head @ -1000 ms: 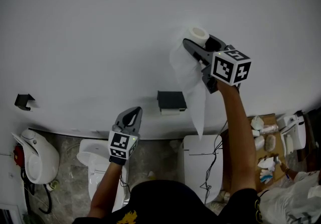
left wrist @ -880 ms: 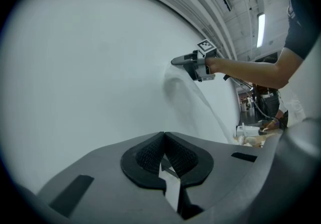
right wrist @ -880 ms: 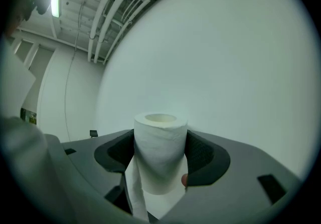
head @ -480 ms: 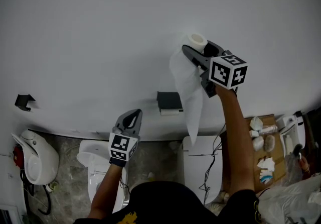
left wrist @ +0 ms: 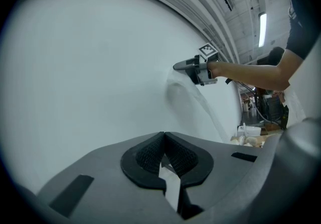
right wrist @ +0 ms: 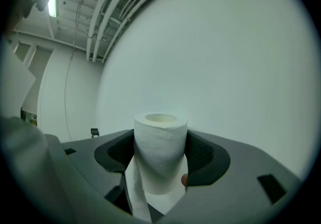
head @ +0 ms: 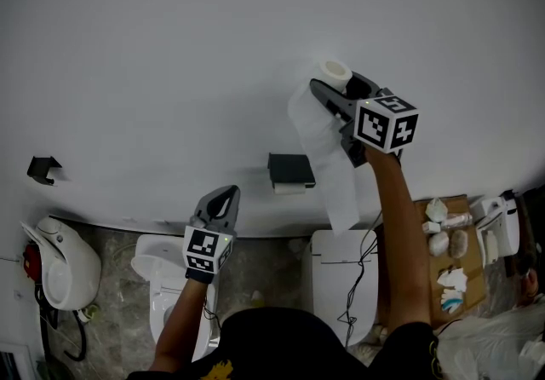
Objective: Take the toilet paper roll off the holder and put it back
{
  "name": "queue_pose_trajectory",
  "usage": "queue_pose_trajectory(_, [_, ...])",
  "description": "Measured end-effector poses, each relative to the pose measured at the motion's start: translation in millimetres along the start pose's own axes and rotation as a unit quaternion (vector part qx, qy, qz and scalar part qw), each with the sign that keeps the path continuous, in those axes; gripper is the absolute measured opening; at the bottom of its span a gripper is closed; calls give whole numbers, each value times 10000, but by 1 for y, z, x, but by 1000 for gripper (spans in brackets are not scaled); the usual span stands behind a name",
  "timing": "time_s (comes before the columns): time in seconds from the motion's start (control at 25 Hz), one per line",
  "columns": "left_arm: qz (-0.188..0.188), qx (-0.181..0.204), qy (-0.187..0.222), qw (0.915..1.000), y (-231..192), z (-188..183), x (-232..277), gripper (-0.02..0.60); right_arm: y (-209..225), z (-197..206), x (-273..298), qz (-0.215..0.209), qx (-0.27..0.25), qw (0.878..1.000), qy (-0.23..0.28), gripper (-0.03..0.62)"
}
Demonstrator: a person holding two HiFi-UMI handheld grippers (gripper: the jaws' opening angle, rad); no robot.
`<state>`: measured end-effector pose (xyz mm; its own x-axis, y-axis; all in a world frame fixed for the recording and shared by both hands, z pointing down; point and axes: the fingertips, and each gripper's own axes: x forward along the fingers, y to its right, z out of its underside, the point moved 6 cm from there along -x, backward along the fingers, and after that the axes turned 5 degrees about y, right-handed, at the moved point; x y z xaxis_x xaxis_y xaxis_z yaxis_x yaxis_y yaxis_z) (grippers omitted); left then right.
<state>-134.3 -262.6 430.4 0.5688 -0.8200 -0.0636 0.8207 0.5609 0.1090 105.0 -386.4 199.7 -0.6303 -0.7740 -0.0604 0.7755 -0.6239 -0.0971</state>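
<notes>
The black holder point(head: 290, 170) on the white wall point(head: 153, 54) carries no roll (a small pale piece shows just under it). The toilet paper roll point(right wrist: 160, 150) is in the right gripper point(head: 335, 85), up and to the right of the holder and well apart from it. The roll stands upright between the two dark pads point(right wrist: 204, 153), which press on its sides, with its hollow core open at the top. A loose tail of paper point(head: 328, 157) hangs from the roll, past the holder's right side, toward the toilet tank point(head: 345, 272) below. At the far right a wooden board point(head: 468, 266) holds a scatter of small white things too small to name. The right arm point(head: 400, 233) reaches up and forward, nearly straight, and the gripper points level at the wall with its marker cube point(head: 387, 123) turned toward the camera. The left gripper point(head: 225, 196) is held lower and nearer the body, over a second toilet point(head: 162, 285). It also points level toward the wall. Its jaws are together at the tips with nothing between them.
</notes>
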Motion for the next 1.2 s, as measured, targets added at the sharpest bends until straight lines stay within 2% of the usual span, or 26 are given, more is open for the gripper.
queue_pose_trajectory(0.6, [-24,-15,-86,10000,8,6,2,18,7,41,-5,62,152,9997,-185,291])
queue_pose_trajectory(1.2, [-21,39,-182,9998,20,8,10,18,2,87,-7,-66,238,9993,-295,290])
